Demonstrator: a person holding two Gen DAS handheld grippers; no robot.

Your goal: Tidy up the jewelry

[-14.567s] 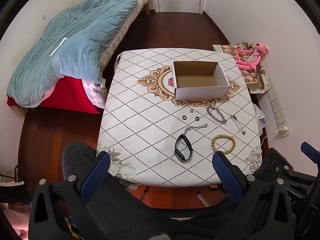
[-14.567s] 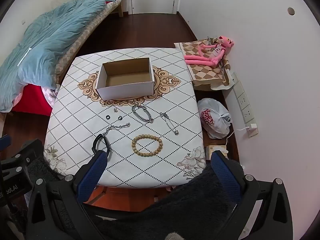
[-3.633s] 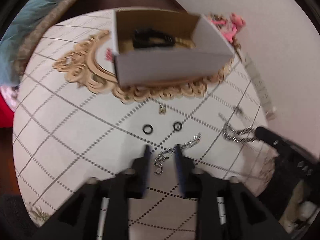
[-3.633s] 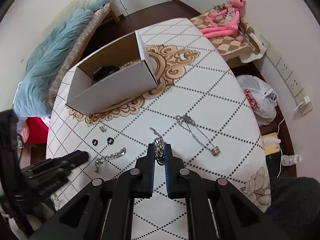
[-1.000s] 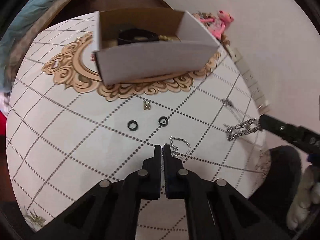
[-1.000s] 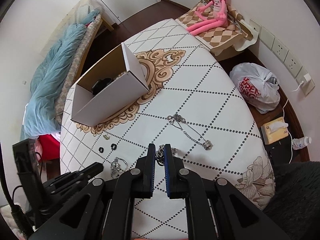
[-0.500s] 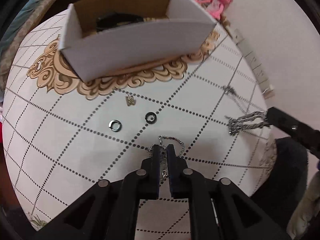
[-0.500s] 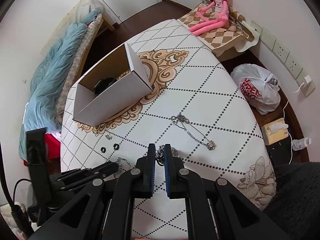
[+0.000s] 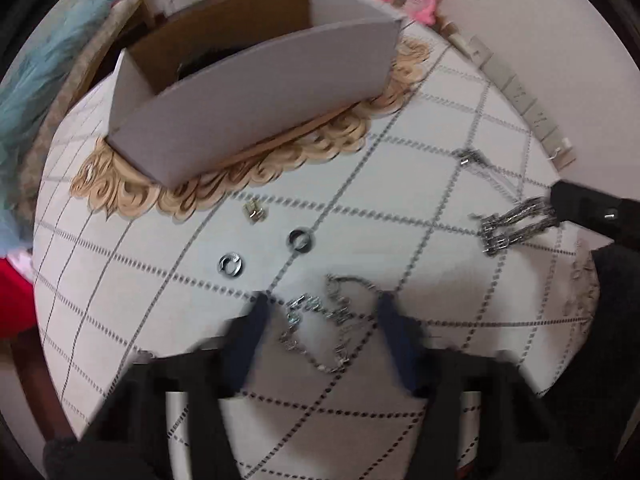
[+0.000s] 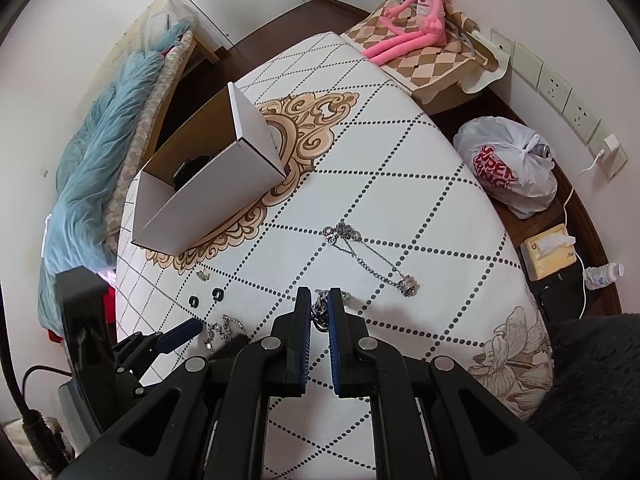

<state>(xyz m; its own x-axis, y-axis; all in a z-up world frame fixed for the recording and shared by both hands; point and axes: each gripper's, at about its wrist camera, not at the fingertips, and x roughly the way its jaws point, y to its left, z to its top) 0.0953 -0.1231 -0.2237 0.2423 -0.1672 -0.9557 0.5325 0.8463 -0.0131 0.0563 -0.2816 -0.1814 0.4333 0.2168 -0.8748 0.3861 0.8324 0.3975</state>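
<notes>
My left gripper (image 9: 320,312) is open, its jaws on either side of a thin silver chain (image 9: 320,328) that lies bunched on the tablecloth. My right gripper (image 10: 320,304) is shut on a thick silver chain bracelet (image 10: 320,312), which also shows in the left wrist view (image 9: 516,230). The white cardboard box (image 9: 256,100) stands behind, with a black band (image 10: 192,172) inside. Two small rings (image 9: 302,240) (image 9: 229,266) and a small clasp (image 9: 254,212) lie in front of the box. A long necklace (image 10: 372,256) lies on the right.
The table (image 10: 400,168) has a diamond-pattern cloth with a gold ornament. A bed with a blue blanket (image 10: 92,152) is on the left. A pink plush toy (image 10: 412,12), a plastic bag (image 10: 508,168) and a tissue box (image 10: 550,250) are on the right by the wall.
My left gripper has opened and the thin chain it held now lies between its jaws. It has moved closer to the box. My right gripper stays shut on the bracelet.
</notes>
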